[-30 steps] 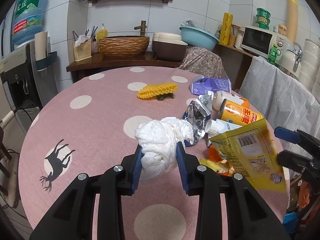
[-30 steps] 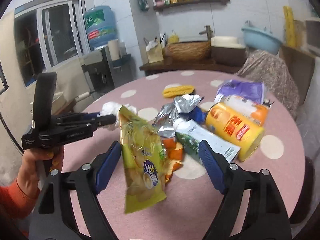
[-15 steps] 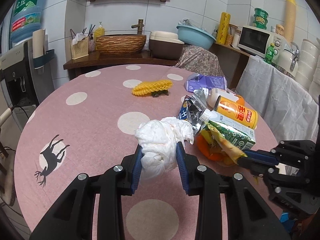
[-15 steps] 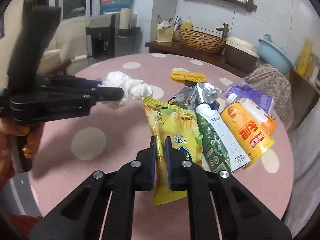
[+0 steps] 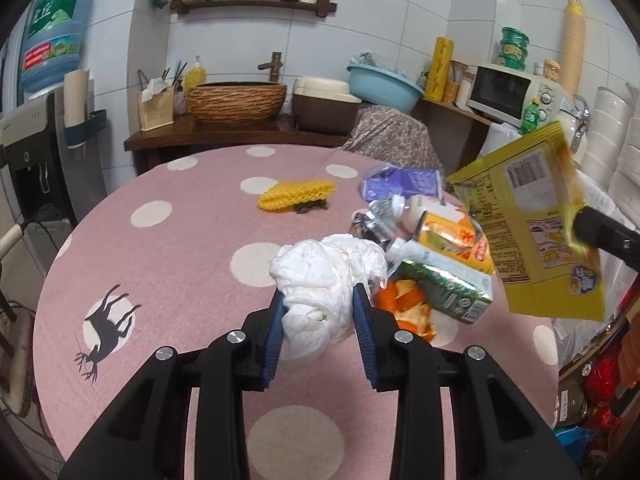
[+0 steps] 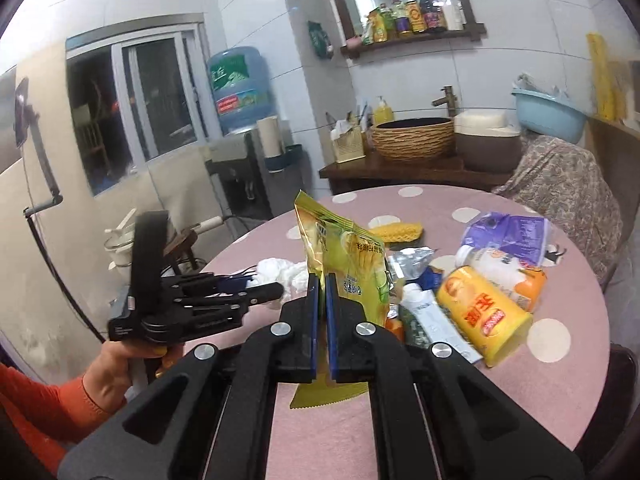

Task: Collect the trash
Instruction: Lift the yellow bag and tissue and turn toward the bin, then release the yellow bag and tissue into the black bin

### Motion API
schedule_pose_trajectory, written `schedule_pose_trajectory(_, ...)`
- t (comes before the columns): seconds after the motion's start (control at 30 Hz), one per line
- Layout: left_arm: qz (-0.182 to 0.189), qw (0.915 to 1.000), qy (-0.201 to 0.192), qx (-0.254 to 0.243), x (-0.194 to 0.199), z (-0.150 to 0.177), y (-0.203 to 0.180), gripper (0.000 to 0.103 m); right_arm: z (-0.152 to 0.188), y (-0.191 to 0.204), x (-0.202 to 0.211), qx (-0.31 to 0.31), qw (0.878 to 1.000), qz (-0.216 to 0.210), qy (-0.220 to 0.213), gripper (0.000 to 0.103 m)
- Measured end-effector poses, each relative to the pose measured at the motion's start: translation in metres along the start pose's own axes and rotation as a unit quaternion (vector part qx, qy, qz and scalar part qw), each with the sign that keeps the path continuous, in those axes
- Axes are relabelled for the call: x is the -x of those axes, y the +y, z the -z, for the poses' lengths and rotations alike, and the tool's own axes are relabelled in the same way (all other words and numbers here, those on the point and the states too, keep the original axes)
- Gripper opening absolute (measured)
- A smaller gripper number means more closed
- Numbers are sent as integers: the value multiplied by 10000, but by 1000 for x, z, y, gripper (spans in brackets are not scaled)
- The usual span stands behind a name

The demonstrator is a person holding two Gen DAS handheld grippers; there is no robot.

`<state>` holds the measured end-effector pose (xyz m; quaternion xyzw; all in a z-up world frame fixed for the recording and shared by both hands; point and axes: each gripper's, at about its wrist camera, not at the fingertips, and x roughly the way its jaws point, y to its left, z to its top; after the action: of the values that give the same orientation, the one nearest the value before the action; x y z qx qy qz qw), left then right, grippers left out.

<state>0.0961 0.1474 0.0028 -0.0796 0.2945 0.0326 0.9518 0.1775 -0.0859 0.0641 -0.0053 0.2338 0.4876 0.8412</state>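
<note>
Left claw (image 5: 318, 312): clamped on the crumpled white tissue (image 5: 324, 276), blue pads pressing it from both sides, just above the pink dotted counter (image 5: 180, 248).
Right claw (image 6: 320, 296): jaws together, pinching the yellow snack bag (image 6: 344, 264) by its lower part; the bag hangs upright, clear of the counter.
Snack bag from the left wrist view: at the right edge, tilted, its barcode side facing the camera, held by a dark finger of the right claw.
Trash left on the counter: a yellow can (image 6: 480, 312) lying on its side, a green and white carton (image 5: 444, 284) touching it, orange peel (image 5: 408, 304) beside the carton, crumpled foil (image 6: 408, 260), a purple wrapper (image 6: 508, 236), and a yellow foam net (image 5: 296, 194) apart from the heap.
Person: a hand (image 6: 116, 376) in an orange sleeve grips the left claw's handle.
</note>
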Motion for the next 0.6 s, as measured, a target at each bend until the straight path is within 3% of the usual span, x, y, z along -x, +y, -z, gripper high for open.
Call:
schedule_pose_trajectory(0.13,299,9993,-82,-184,0,-13,-26,33,5,-19,18,-236,9994,153,-187,4)
schedule_pose_trajectory(0.33,1025,9919,-70,-746,-21,-40,-96,33,11,-69,70,-618,9921,910,-597,4)
schedule_pose_trajectory(0.6,2172,9676,436,-1208,-74,-65,-213,33,59,-176,138,-1575,9566,2335,-745,4)
